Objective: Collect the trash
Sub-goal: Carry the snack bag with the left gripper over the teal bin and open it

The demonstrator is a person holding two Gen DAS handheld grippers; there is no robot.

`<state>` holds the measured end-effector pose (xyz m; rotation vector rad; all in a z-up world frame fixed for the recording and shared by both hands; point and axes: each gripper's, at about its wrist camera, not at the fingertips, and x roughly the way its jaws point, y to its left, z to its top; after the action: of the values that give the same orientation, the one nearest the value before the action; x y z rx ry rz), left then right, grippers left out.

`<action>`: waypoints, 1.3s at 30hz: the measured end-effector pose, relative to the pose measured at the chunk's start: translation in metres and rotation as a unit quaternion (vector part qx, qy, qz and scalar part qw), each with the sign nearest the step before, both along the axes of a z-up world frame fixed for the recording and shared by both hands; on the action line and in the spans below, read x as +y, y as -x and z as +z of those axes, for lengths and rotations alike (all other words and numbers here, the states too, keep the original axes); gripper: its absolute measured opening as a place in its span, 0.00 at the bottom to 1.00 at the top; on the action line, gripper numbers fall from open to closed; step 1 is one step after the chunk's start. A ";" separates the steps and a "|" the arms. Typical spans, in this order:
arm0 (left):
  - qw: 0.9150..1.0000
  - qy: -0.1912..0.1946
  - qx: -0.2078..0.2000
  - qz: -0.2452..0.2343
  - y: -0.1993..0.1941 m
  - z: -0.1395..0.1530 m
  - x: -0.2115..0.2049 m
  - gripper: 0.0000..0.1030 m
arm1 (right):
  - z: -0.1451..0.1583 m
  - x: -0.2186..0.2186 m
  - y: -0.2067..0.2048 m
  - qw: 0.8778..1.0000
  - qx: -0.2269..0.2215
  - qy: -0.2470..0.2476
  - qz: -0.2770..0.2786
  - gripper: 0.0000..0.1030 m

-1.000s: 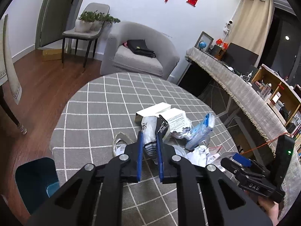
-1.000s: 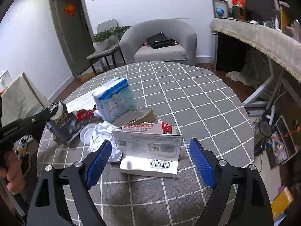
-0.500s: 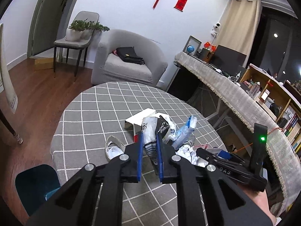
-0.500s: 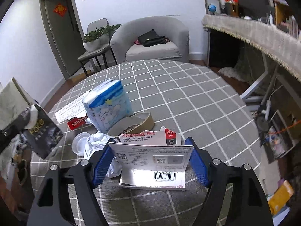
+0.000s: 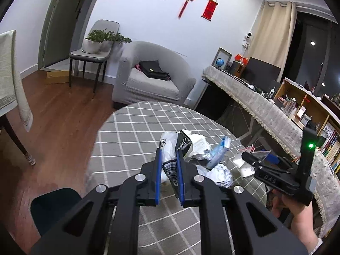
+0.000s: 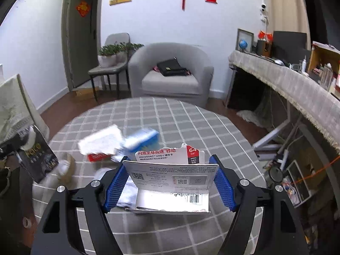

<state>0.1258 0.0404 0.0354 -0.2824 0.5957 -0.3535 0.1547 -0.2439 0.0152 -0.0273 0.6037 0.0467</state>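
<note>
My left gripper (image 5: 169, 155) is shut on a black-and-white snack bag (image 5: 170, 146), held above the grey checked table (image 5: 127, 140). In the right wrist view the same bag (image 6: 39, 161) hangs at the far left. My right gripper (image 6: 167, 159) is shut on a white memory-card package (image 6: 172, 178), its blue pads pressing both side edges, and the package is raised off the cloth. Still on the table are a blue tissue pack (image 5: 218, 153), crumpled white paper (image 5: 218, 174), a red-and-white box (image 6: 99, 148) and a brown-rimmed roll (image 6: 65, 167).
A dark teal bin-like object (image 5: 53, 208) stands on the wood floor left of the table. A grey armchair (image 5: 153, 78) with a black bag is beyond the table. A long cloth-covered sideboard (image 5: 265, 110) runs along the right.
My right gripper's jaws closed onto the card package and lifted it off the table. My left gripper rose and drew back with the snack bag.
</note>
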 end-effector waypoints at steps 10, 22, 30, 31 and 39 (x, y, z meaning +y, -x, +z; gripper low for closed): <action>0.997 -0.051 0.009 0.053 0.011 -0.007 0.045 0.13 | 0.019 0.063 0.007 0.995 -0.015 -0.039 0.087 0.74; 0.988 -0.075 0.065 0.115 0.023 -0.045 0.110 0.13 | 0.018 0.141 0.007 0.981 0.003 -0.083 0.175 0.74; 0.973 -0.095 0.157 0.138 0.016 -0.101 0.146 0.13 | 0.004 0.204 0.010 0.967 0.027 -0.084 0.238 0.74; 0.972 -0.096 0.163 0.138 0.016 -0.106 0.149 0.13 | 0.002 0.213 0.011 0.965 0.031 -0.084 0.247 0.74; 0.953 -0.110 0.242 0.143 0.016 -0.155 0.177 0.13 | -0.014 0.254 0.009 0.953 0.064 -0.089 0.282 0.74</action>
<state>0.1094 0.2176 -0.1194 -0.2366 1.0547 0.0719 0.1453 0.0106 0.0010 -0.0215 0.7035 0.6631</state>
